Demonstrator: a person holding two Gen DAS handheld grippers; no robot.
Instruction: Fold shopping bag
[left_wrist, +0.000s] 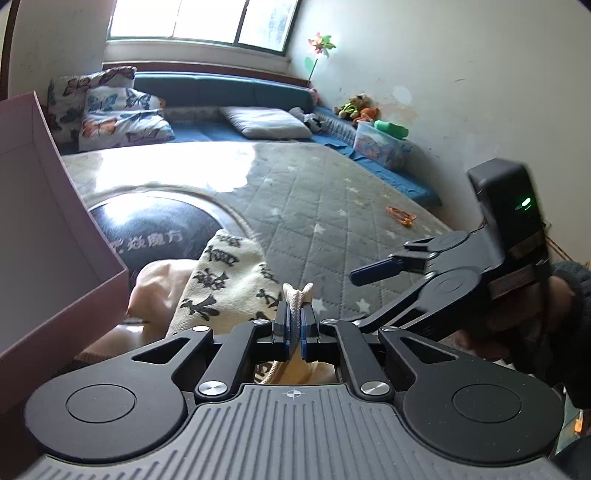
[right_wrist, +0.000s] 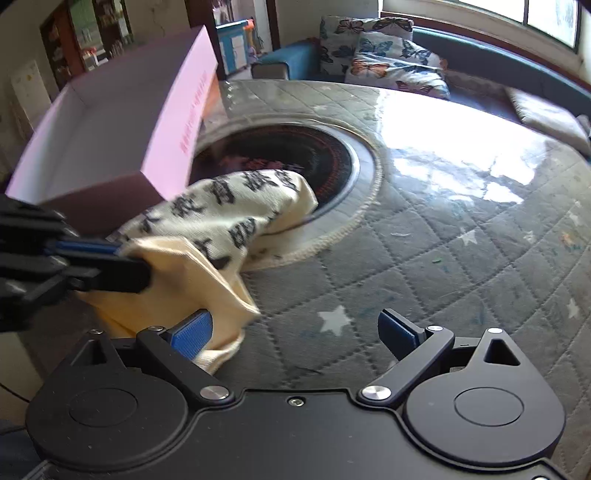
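The shopping bag (right_wrist: 207, 236) is cream cloth with black characters, lying crumpled on the quilted table beside a pink box. In the left wrist view the bag (left_wrist: 225, 284) lies just ahead of my fingers. My left gripper (left_wrist: 294, 317) is shut on the bag's white rope handle (left_wrist: 297, 295). It also shows in the right wrist view (right_wrist: 122, 266) at the left, pinching the bag's cream edge. My right gripper (right_wrist: 295, 328) is open and empty, its left pad touching the bag's lower corner. In the left wrist view the right gripper (left_wrist: 388, 266) hovers to the right.
An open pink box (right_wrist: 110, 122) stands at the left, next to the bag. A round black hotplate (right_wrist: 295, 158) is set in the table under the bag's far end. Orange scissors (left_wrist: 402, 216) lie at the far right. A sofa with pillows (left_wrist: 110, 110) runs behind.
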